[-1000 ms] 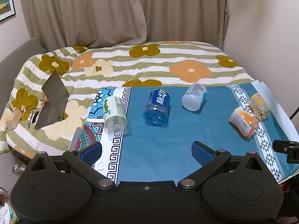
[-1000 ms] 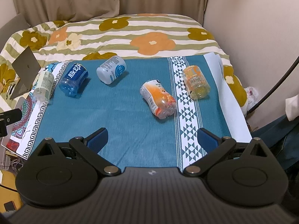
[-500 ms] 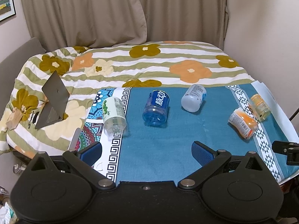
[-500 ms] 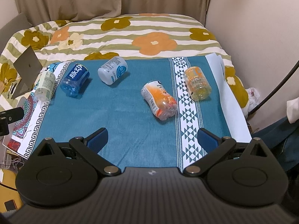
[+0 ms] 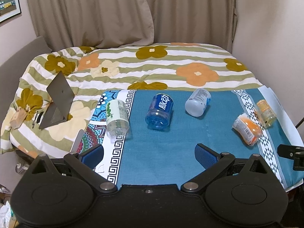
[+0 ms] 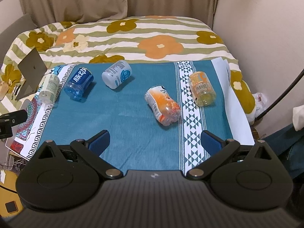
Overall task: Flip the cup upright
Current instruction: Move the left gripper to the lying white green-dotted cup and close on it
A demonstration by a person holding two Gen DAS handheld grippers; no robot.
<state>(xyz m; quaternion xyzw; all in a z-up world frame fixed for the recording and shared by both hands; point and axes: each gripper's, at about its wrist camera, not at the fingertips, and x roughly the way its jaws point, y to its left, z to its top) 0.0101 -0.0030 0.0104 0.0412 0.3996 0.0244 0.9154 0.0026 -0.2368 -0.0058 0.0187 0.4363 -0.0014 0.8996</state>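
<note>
Both grippers (image 5: 149, 153) (image 6: 154, 139) gape, seemingly above five toppled cups (image 6: 162, 105).

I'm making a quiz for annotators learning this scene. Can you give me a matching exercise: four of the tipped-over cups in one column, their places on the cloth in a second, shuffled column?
Column one:
1. green-label cup
2. blue cup
3. pale grey cup
4. yellow cup

Column two:
A. on the teal field, between two other cups
B. on the white key-pattern border at the left edge
C. by the triangle-pattern stripe on the right
D. on the teal field, farthest toward the floral quilt

Pairs: 1-B, 2-A, 3-D, 4-C
</note>
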